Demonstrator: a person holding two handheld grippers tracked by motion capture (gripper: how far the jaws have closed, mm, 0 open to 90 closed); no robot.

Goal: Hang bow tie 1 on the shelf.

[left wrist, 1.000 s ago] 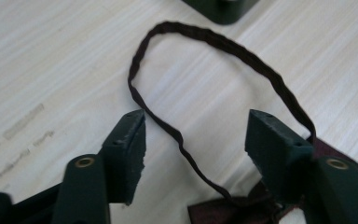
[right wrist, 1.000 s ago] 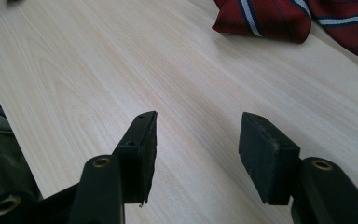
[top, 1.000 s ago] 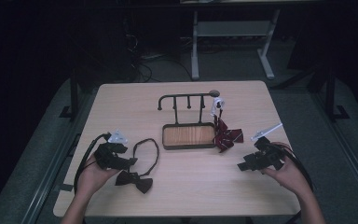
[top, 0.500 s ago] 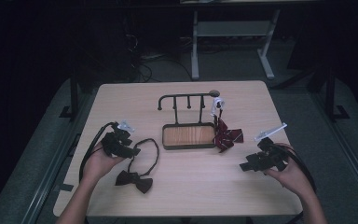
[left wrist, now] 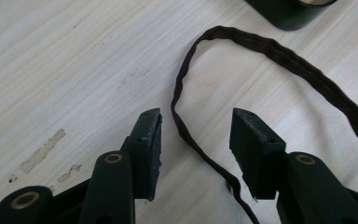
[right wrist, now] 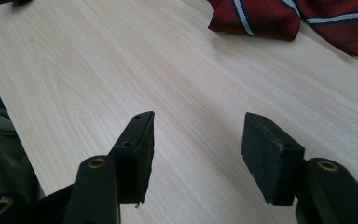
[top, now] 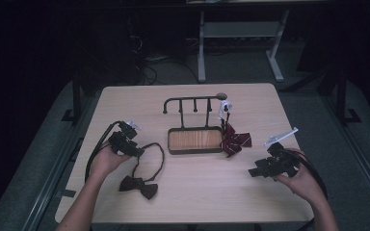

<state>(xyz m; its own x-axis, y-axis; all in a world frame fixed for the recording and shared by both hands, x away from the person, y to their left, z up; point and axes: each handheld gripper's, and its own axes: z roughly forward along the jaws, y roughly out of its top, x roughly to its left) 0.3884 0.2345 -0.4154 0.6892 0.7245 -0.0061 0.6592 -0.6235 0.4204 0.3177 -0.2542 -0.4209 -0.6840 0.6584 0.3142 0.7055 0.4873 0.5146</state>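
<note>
The left gripper hovers with jaws released astride the dark bow tie's strap, which runs lengthwise between them near the tabletop's left edge; the right gripper, also released, idles well apart

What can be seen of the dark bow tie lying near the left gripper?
The dark bow tie lies flat on the wooden table, near its front left. It looks like dark fabric: a knotted bow joined to a thin strap that curves up into an open loop toward the tray stand. The left gripper is open, its jaws either side of one stretch of strap, not closed on it.
</note>
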